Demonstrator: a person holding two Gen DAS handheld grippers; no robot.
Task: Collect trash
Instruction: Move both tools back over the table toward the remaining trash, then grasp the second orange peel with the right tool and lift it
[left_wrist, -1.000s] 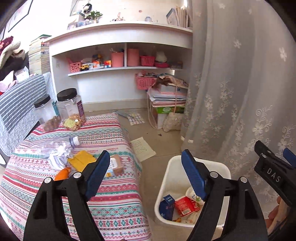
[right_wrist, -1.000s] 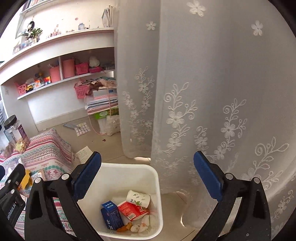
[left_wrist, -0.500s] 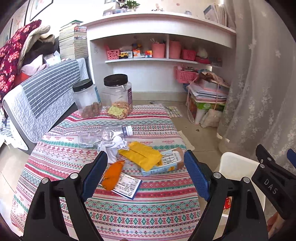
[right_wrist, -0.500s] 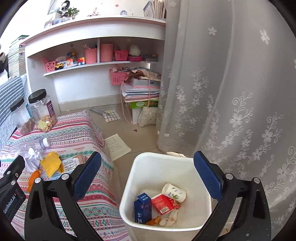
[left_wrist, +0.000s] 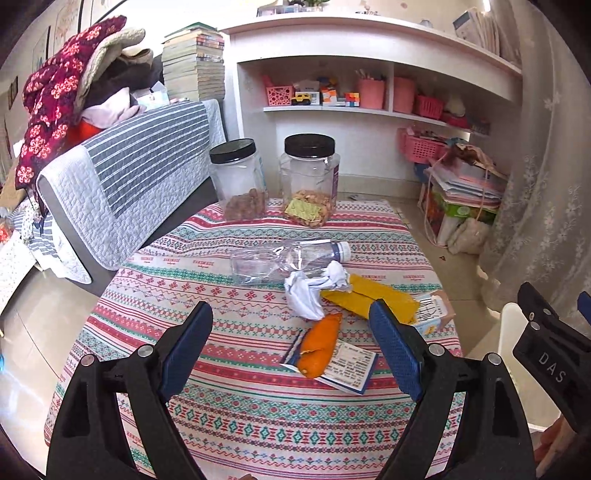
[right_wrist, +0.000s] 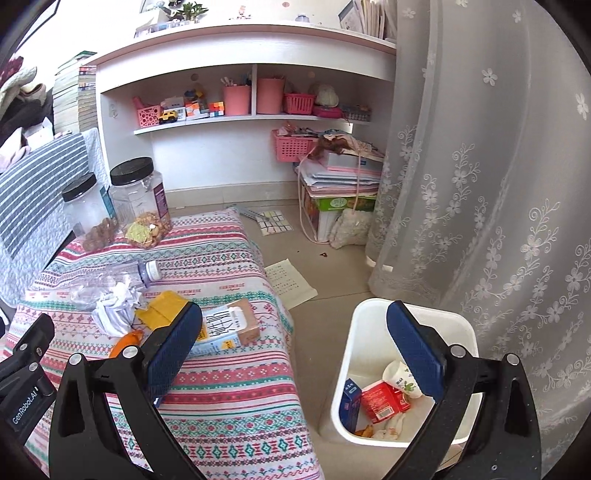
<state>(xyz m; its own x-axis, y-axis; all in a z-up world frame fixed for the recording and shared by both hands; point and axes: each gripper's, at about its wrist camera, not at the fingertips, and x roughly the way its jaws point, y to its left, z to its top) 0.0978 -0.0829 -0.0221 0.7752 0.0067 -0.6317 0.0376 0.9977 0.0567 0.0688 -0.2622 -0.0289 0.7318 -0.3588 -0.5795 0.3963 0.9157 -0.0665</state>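
Striped cloth in pink, green and white covers the low bench (left_wrist: 236, 417), which stands before a white shelf unit (left_wrist: 369, 122) with a lace curtain (right_wrist: 498, 184) at 3 o'clock. Two clear jars with black lids (left_wrist: 309, 179) stand at the bench's 12 o'clock edge.

Trash lies in a loose heap toward the bench's 2 o'clock side: a crushed clear bottle (left_wrist: 284, 260) on its side, a crumpled white paper (left_wrist: 314, 291) touching it at 5 o'clock, a yellow wrapper (left_wrist: 373, 299) just beside the paper, and a small carton (left_wrist: 434, 314) partly under the wrapper near the bench edge. An orange peel (left_wrist: 319, 349) rests on a printed flat packet (left_wrist: 347, 365) at 6 o'clock of the paper.

The left gripper (left_wrist: 290, 350) hovers above the bench with its jaws spread wide, holding nothing; the peel and packet lie between its blue fingers (left_wrist: 184, 350) in that view. The right gripper (right_wrist: 295, 347) hangs over the gap between bench and white bin (right_wrist: 406, 435), jaws likewise spread and empty. The bin stands on the floor at 3 o'clock of the bench and holds a blue box (right_wrist: 350, 404), a red packet (right_wrist: 384, 400), a paper cup (right_wrist: 397, 374) and scraps.
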